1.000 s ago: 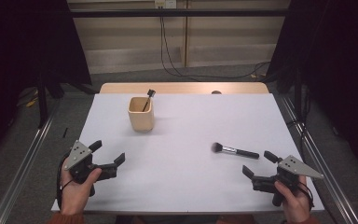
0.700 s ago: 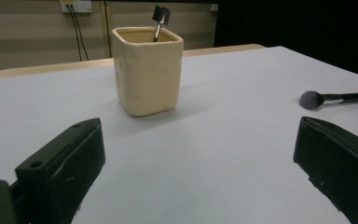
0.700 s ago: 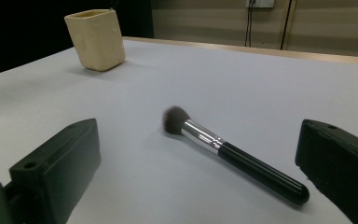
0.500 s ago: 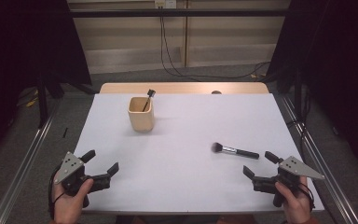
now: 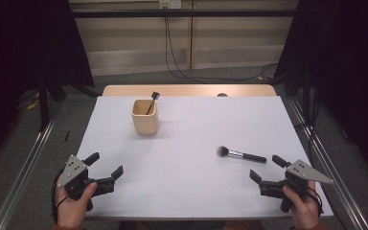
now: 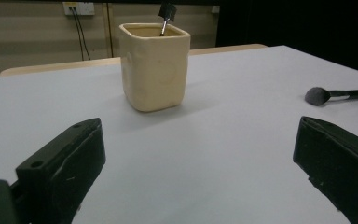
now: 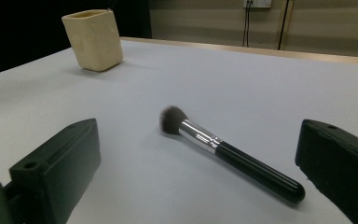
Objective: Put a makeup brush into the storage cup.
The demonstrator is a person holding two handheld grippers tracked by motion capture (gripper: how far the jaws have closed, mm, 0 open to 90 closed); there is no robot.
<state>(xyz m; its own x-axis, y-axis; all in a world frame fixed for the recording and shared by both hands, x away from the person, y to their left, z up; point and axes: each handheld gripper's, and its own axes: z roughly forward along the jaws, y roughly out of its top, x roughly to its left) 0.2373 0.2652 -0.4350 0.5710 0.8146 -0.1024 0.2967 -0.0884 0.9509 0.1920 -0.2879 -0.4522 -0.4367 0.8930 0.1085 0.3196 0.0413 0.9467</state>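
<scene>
A cream square cup (image 5: 145,116) stands at the far left of the white table (image 5: 196,124), with a small black brush (image 5: 152,99) leaning inside it. A makeup brush (image 5: 242,155) with a black handle and silver ferrule lies flat at the near right, bristles pointing left. My left gripper (image 5: 106,164) is open near the front left corner and holds nothing. In the left gripper view it faces the cup (image 6: 154,67), well short of it. My right gripper (image 5: 265,167) is open just in front of the makeup brush (image 7: 223,151), whose handle end lies near the right jaw.
A wooden strip (image 5: 187,90) runs along the table's far edge. Metal rails (image 5: 24,167) flank the table on both sides, and cables (image 5: 182,67) trail across the floor behind it. Dark curtains hang at left and right.
My left gripper has drawn back a little toward the table's near edge. The right gripper and both brushes stay where they were.
</scene>
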